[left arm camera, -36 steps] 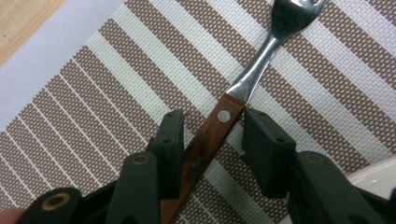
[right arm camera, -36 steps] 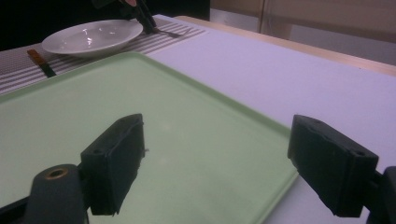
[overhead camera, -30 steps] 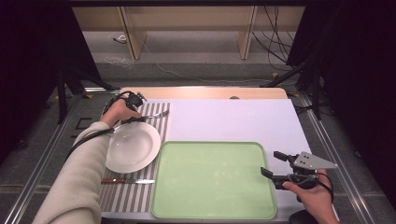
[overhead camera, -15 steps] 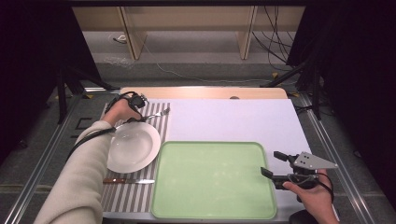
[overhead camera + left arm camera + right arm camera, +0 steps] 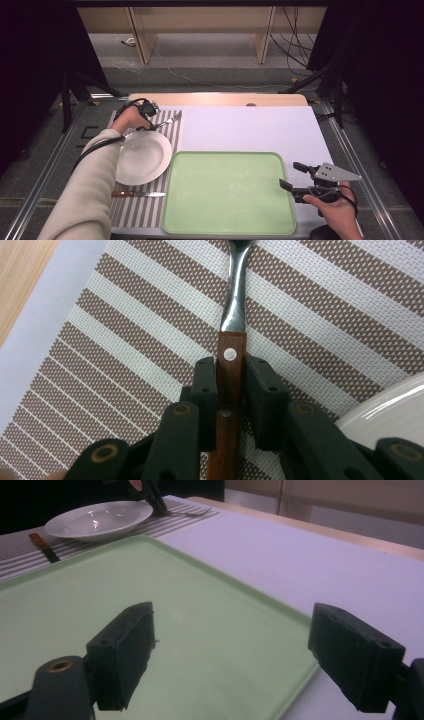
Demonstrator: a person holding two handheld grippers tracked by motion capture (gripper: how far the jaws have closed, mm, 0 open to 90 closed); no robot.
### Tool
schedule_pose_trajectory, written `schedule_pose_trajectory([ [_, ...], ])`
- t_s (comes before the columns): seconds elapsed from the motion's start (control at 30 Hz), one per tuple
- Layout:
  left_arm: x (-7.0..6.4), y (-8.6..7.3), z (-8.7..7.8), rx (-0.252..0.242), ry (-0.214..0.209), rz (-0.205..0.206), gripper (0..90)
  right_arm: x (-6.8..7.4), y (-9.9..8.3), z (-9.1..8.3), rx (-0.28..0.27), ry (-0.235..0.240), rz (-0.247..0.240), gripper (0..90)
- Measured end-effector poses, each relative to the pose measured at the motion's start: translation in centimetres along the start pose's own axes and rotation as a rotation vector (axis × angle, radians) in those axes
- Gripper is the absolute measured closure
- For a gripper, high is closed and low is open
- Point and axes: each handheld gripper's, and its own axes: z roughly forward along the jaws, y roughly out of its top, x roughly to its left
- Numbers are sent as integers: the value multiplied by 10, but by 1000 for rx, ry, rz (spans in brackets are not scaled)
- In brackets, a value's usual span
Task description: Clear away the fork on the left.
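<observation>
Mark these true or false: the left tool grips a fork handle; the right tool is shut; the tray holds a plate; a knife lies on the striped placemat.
1. The left tool grips the fork by its wooden handle. True.
2. The right tool is shut. False: its jaws stand wide apart, holding nothing.
3. The green tray holds the white plate. False: the plate sits on the striped placemat beside it.
4. A knife lies on the placemat. True.
</observation>
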Motion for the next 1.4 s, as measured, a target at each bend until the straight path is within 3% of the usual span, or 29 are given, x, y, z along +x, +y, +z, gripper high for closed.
schedule_pose_trajectory([
  [0.63, -4, 1, -1, 22, 8, 68, 765, 0, 0, 0, 2, 2, -2, 198],
  [1.4, -2, -2, -4, 13, 32, 99, 766, 0, 0, 0, 2, -2, 1, 198],
])
